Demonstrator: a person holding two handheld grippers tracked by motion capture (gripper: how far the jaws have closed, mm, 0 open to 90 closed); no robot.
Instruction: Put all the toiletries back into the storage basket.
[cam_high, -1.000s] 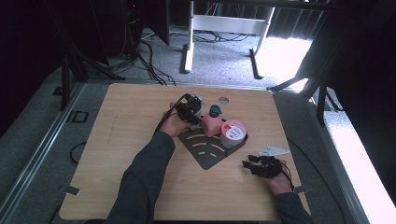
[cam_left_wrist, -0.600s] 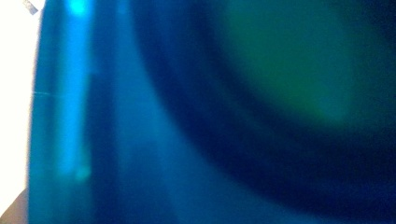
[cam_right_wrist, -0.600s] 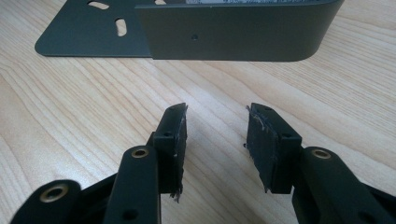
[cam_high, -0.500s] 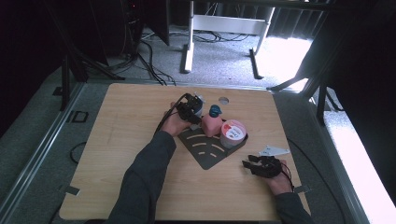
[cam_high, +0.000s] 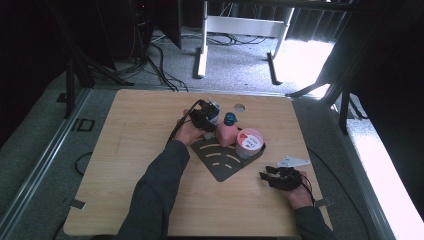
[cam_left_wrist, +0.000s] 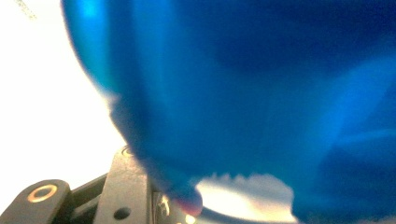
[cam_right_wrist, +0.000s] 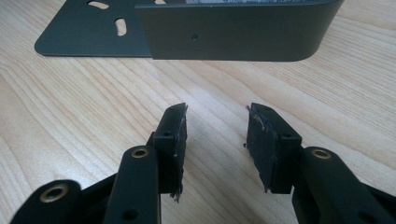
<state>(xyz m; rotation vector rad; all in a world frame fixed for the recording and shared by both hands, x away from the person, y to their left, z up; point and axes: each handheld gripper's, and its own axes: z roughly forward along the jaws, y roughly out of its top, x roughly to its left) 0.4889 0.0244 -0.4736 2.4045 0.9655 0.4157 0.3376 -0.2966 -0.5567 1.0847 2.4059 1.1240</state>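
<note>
Nothing moved; blue container fills left gripper jaws.

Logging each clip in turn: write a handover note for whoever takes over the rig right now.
Left hand-held gripper: at the far corner of the dark metal rack, closed around a blue-capped container.
Right hand-held gripper: open, nothing between its jaws, resting on the wooden table beside the rack.
Already on the rack: pink bottle, round tub.
White card lies on the table near the right hand-held gripper.
Left: probably seating or removing the container; which one is unclear.
</note>
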